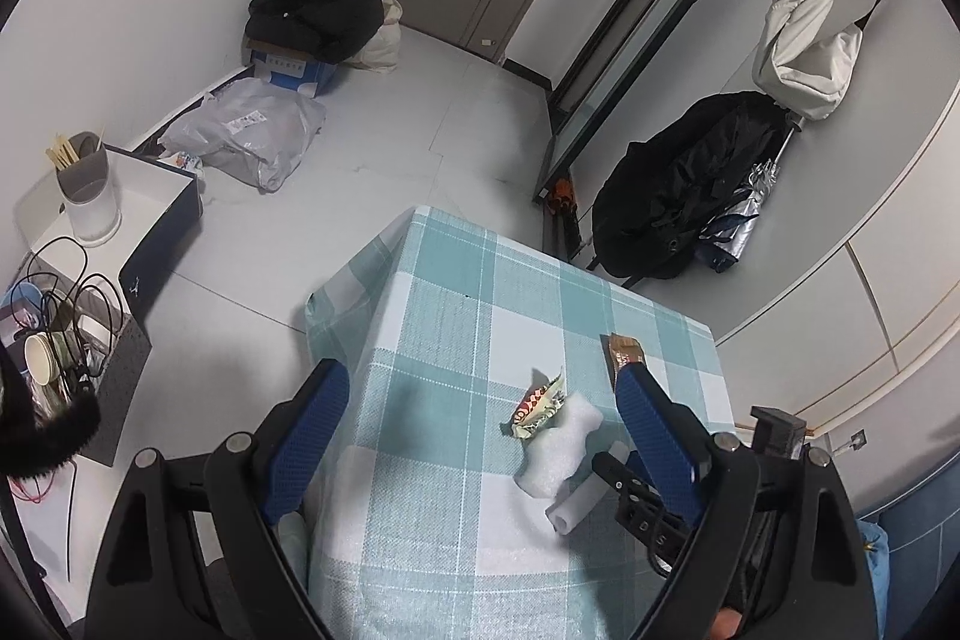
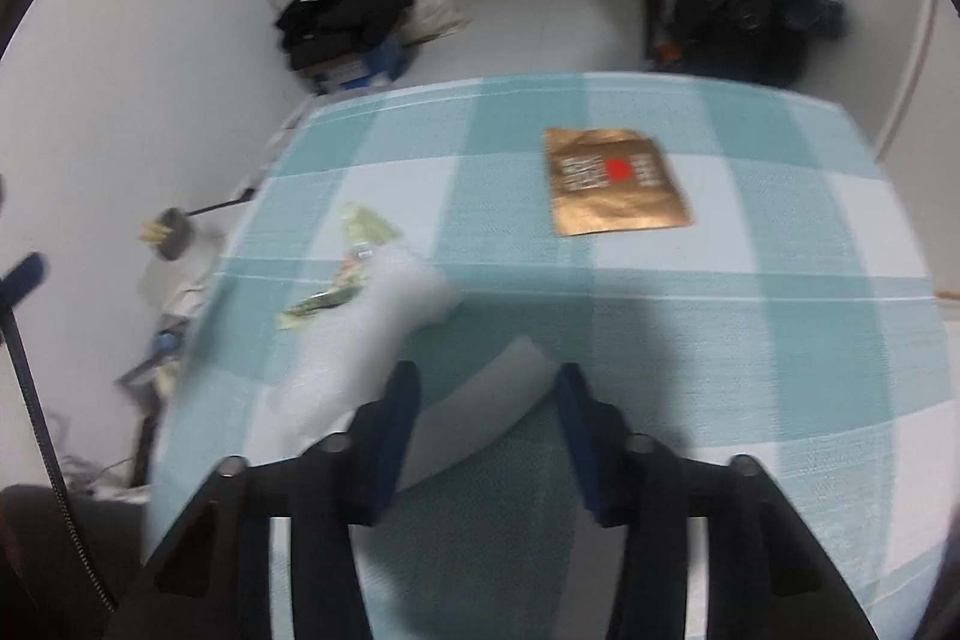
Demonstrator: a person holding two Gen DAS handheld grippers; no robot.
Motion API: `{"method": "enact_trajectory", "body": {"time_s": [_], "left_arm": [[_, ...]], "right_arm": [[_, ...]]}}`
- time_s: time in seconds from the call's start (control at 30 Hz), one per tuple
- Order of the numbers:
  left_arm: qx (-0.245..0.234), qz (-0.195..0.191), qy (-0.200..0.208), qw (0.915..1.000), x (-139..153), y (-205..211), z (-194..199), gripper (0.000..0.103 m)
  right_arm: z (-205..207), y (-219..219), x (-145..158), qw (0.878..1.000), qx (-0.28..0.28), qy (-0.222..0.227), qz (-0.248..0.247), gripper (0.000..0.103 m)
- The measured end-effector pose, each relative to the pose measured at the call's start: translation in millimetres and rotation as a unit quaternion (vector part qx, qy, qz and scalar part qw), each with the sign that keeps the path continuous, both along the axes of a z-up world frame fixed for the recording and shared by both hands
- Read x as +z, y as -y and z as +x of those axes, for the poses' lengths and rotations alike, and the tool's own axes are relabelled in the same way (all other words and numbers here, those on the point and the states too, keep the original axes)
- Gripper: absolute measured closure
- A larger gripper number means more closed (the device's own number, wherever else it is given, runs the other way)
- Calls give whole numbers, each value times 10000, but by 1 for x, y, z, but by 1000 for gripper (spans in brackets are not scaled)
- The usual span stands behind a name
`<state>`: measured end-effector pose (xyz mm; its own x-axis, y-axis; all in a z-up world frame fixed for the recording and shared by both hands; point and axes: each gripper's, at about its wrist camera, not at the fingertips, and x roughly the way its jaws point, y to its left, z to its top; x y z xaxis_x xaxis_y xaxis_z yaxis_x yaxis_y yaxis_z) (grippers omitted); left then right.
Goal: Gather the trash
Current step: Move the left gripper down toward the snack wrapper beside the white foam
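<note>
Teal-and-white checked cloth (image 1: 456, 340) covers the table, and the trash lies scattered on it. Nearest the right gripper (image 2: 489, 388) is a small white foam tube (image 2: 492, 388): it sits between the blue fingers (image 2: 393, 430), which stand on either side of it and close to its ends, but the right wrist view is smeared with motion blur and whether the pads actually press on the foam cannot be told. From the left wrist view the same foam tube (image 1: 585, 499) shows only in part — its far end is covered by the right gripper's black finger.

Just beside it lies a larger lumpy piece of white foam (image 1: 558, 445), and a crumpled green and red wrapper (image 1: 537, 409) rests against that piece's upper edge. Farther off on the cloth, well apart, a flat copper-coloured packet (image 2: 615, 181) with a red spot lies face up; the left wrist view catches only a sliver of it behind a finger.

The left gripper (image 1: 483, 427) hangs over the near part of the table with its jaws spread wide and nothing between them.

Beyond the table, a dark heap of clothing (image 1: 318, 9) sits on a blue box on the floor — details of it are too small to read.
</note>
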<state>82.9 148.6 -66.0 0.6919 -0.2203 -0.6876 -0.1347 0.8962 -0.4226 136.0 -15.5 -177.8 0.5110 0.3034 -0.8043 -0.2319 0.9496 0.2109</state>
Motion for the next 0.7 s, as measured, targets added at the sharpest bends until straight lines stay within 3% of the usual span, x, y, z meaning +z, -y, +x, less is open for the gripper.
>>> {"method": "enact_trajectory", "body": {"time_s": [0.3,0.5,0.7], "left_arm": [[-20,65,-108,9999,-5,2,4,15],[147,311,-197,9992,-8,2,5,15],[102,436,-469,9979,-19,9,11,15]], "right_arm": [[0,-4,0,9993,152,214,-251,77],[-1,3,3,9991,299,255,-174,98],[-4,23,8,9985,415,237,267,98]]}}
